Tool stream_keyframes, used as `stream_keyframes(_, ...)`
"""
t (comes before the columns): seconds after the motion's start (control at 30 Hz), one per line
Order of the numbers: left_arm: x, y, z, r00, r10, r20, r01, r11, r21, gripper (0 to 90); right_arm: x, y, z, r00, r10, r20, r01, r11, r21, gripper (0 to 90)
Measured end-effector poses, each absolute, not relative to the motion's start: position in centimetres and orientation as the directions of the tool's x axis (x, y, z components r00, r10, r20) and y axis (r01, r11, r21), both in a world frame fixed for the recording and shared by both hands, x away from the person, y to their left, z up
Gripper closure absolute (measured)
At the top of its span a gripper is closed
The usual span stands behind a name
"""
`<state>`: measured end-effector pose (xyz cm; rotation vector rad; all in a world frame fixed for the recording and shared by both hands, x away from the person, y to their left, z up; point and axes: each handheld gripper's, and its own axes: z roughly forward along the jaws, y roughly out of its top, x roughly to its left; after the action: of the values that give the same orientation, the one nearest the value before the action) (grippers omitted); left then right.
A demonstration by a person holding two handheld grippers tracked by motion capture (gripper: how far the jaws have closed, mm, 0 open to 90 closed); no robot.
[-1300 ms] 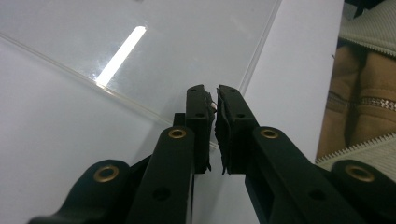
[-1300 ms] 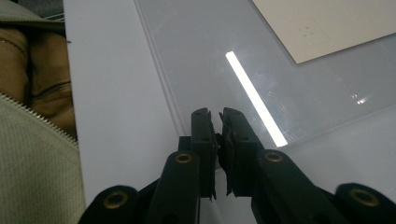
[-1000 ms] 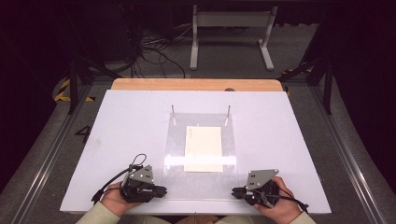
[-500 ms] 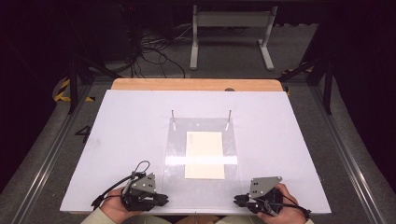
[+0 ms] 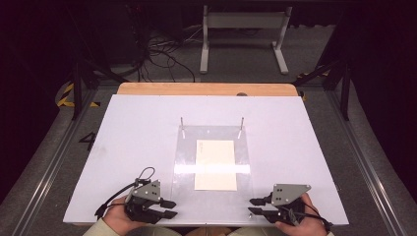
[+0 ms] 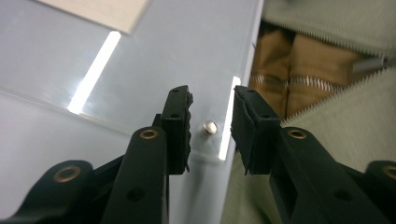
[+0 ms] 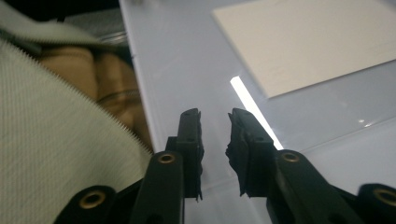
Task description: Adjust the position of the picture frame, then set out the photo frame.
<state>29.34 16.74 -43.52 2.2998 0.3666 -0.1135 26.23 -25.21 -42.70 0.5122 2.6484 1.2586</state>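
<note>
A clear acrylic plate lies in the middle of the white table board, with a cream sheet of paper on it and two thin posts at its far edge. My left gripper rests at the near edge, left of the plate, and points right. Its jaws have just been opening and stand apart with nothing between them; a small metal stud on the plate's corner lies beyond. My right gripper points left from the plate's right side; its jaws have also just been opening and hold nothing.
A wooden strip runs along the table's far edge. Beyond it are a white stand and cables on the floor. The person's pale jacket and tan trousers sit just off the near edge.
Both grippers' jaws have spread apart from a closed stance. The hands stay at nearly the same spots by the near edge.
</note>
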Motion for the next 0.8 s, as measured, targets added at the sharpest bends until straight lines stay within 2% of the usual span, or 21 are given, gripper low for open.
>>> stream_keyframes(0.23, 30.7, 18.1, -42.4, 0.927, 0.341, -0.158, 0.329, -0.532, 0.780, 60.4, 28.2, -26.0, -41.8, -0.894, 0.447, -0.023, 0.244, 0.529, 0.813, 70.0)
stream_keyframes(0.43, 32.7, 18.7, -42.3, 0.887, 0.432, -0.163, 0.367, -0.444, 0.818, 54.7, 30.1, -25.6, -41.2, -0.865, 0.501, -0.022, 0.268, 0.500, 0.824, 68.9)
stream_keyframes(0.57, 33.4, 18.5, -42.6, 0.869, 0.471, -0.148, 0.373, -0.430, 0.822, 52.0, 31.6, -25.4, -40.6, -0.835, 0.549, 0.012, 0.321, 0.470, 0.822, 65.2)
stream_keyframes(0.8, 33.0, 19.1, -42.9, 0.847, 0.518, -0.121, 0.368, -0.405, 0.837, 49.1, 33.6, -24.9, -39.8, -0.798, 0.602, 0.019, 0.354, 0.442, 0.824, 60.9)
